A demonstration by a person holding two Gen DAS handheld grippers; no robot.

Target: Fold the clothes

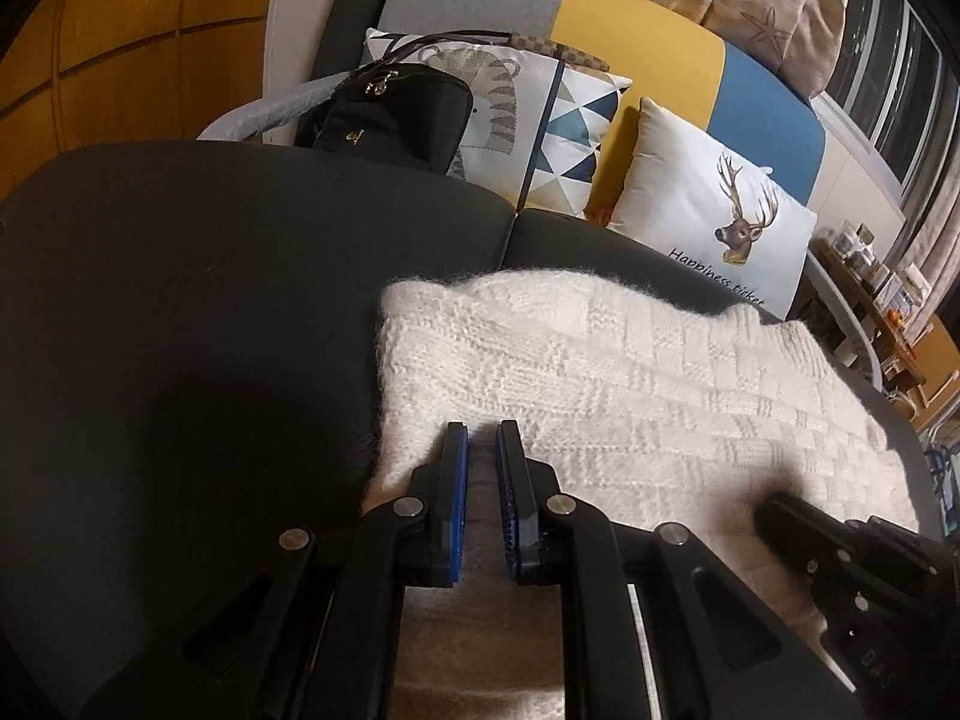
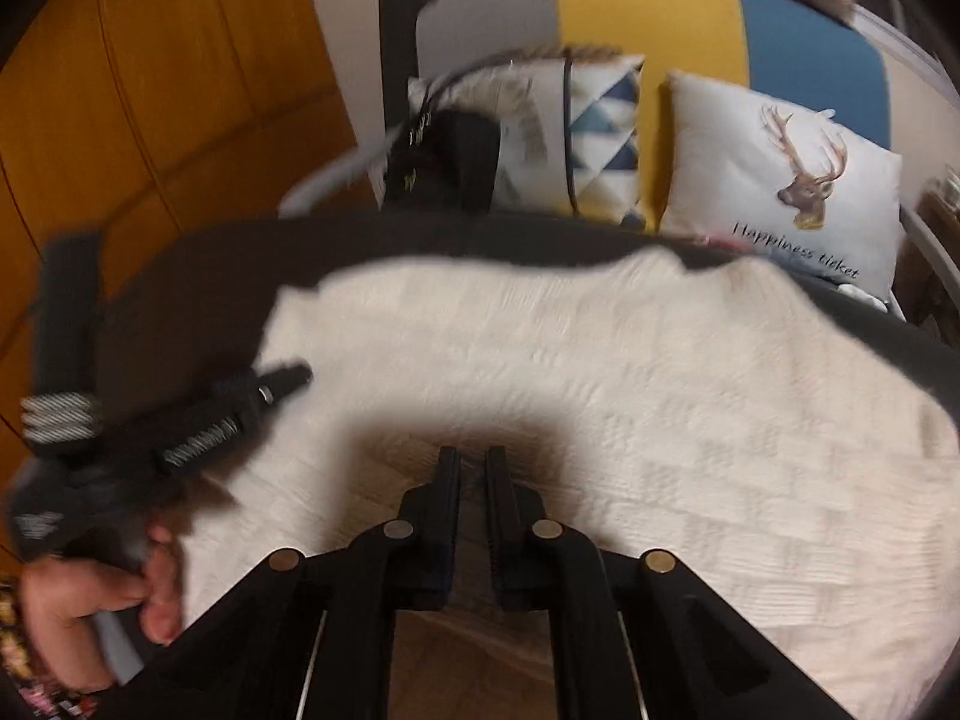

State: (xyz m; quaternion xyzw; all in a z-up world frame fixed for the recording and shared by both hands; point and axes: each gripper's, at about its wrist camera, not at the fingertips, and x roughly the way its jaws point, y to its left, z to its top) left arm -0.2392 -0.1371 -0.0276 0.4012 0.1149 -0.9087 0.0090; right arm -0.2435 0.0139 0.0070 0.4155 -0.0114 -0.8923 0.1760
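Nearest, the left claw [image 1: 482, 438] and right claw [image 2: 473, 459] hover with jaws nearly closed, gripping nothing, over a white knitted sweater [image 1: 600, 384] lying flat on the dark sofa seat [image 1: 210, 300]. Beyond sit cushions and a black bag [image 1: 390, 114]. Pinching only fuzz could let the fold slip and bunch.

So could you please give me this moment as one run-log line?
task: fold clothes | sweater: flat on sofa | left gripper: nearly shut, over sweater edge | right gripper: shut, empty, above sweater
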